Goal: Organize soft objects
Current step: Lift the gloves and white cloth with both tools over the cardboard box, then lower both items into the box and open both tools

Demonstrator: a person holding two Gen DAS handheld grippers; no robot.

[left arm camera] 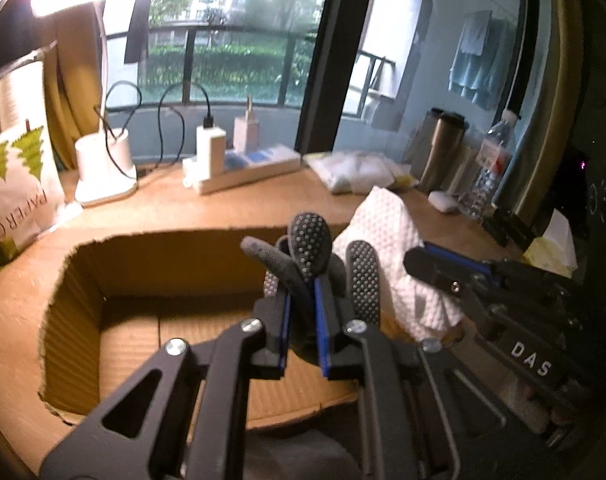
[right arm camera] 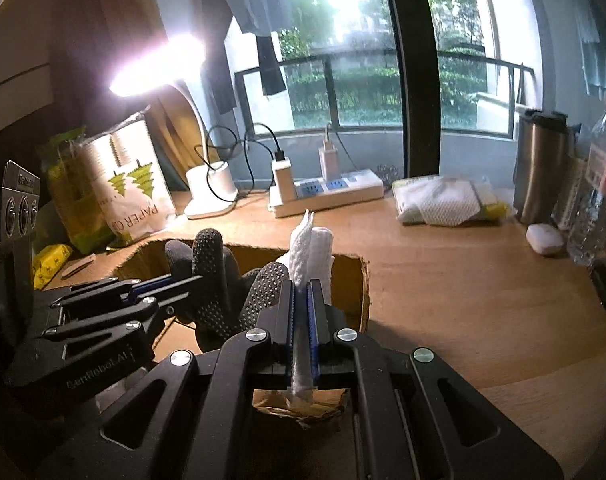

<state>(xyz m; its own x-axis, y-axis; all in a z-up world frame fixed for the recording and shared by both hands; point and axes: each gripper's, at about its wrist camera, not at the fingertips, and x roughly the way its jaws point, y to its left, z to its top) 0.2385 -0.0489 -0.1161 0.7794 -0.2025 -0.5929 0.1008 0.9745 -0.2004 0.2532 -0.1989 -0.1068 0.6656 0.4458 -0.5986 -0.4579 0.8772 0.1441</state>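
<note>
My left gripper (left arm camera: pixel 303 292) is shut on a dark grey dotted glove (left arm camera: pixel 315 248) and holds it over the open cardboard box (left arm camera: pixel 143 280). My right gripper (right arm camera: pixel 301 292) is shut on a white textured cloth (right arm camera: pixel 309 252), held at the box's right edge (right arm camera: pixel 363 276). In the left wrist view the white cloth (left arm camera: pixel 395 256) hangs from the right gripper (left arm camera: pixel 419 264) just right of the glove. In the right wrist view the glove (right arm camera: pixel 219 280) sits in the left gripper (right arm camera: pixel 175 284) to the left of the cloth.
On the wooden desk (right arm camera: pixel 443 280) stand a lit desk lamp (left arm camera: pixel 103 168), a power strip with chargers (left arm camera: pixel 247 168), a paper cup bag (left arm camera: pixel 19 184), a packet of cloths (right arm camera: pixel 443 200), a steel tumbler (right arm camera: pixel 539 168), a water bottle (right arm camera: pixel 599 200) and a white case (right arm camera: pixel 545 239).
</note>
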